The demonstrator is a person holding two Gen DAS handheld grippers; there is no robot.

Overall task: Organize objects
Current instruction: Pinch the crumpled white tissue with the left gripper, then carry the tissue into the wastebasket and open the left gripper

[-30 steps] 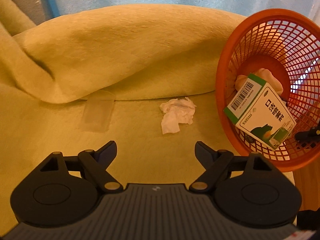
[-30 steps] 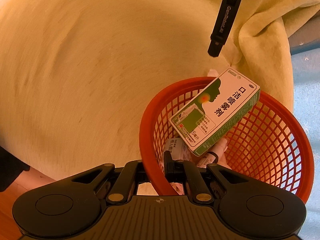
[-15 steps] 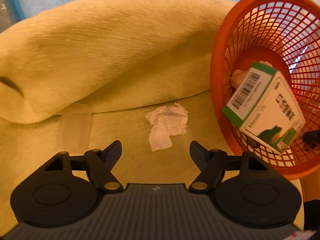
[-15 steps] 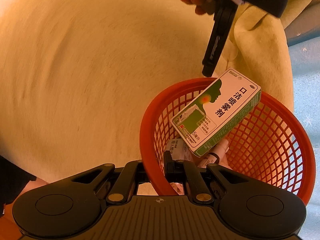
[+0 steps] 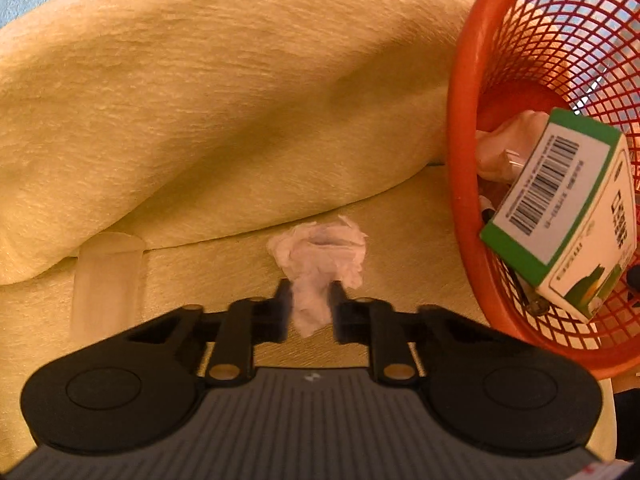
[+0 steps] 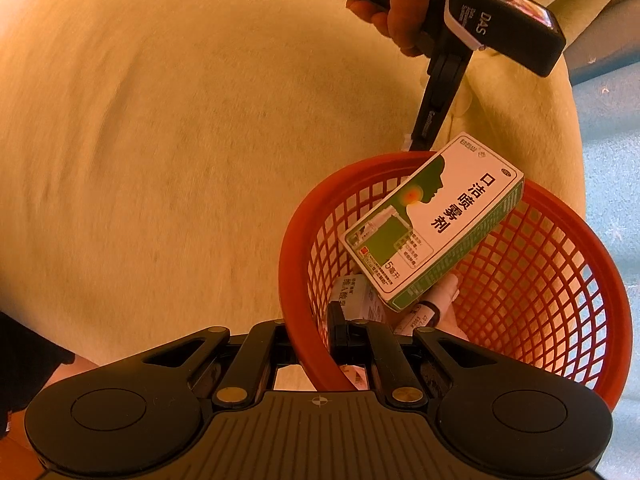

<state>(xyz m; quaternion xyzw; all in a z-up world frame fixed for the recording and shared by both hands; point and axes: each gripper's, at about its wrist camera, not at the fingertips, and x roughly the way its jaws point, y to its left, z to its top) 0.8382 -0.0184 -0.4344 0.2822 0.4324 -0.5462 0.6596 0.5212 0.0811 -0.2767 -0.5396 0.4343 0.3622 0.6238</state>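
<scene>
Moved since the earlier frame: my left gripper (image 5: 310,306) has come forward and its fingers, spread wide before, now stand narrowly either side of the crumpled tissue's (image 5: 320,258) lower tail; the frame is smeared, so I cannot tell if they press it yet.
Also changed: the orange basket (image 5: 460,152) fills more of the left view's right side, and in the right view the other gripper with the hand (image 6: 404,4) holding it reaches further down toward the basket's far rim.
Unchanged: my right gripper (image 6: 310,338) stays clamped on the basket's near rim, one finger outside the mesh, one inside.
Count, tissues: one loose on the blanket; a pale wad also sits inside the basket.
Count, boxes: one green-and-white medicine box (image 6: 434,220) leaning tilted in the basket, barcode end up toward the rim; a second, smaller carton (image 6: 354,296) beneath it.
Count, other basket contents: one small spray bottle (image 6: 438,302) under the big box.
Count, baskets: one.
Surface: yellow fleecy blanket (image 5: 224,92), bunched into a big fold behind the tissue; one clear flat plastic piece (image 5: 106,280) lies at the fold's foot, left of the tissue, well apart.
Room: blue fabric or wall past the blanket's edge.
</scene>
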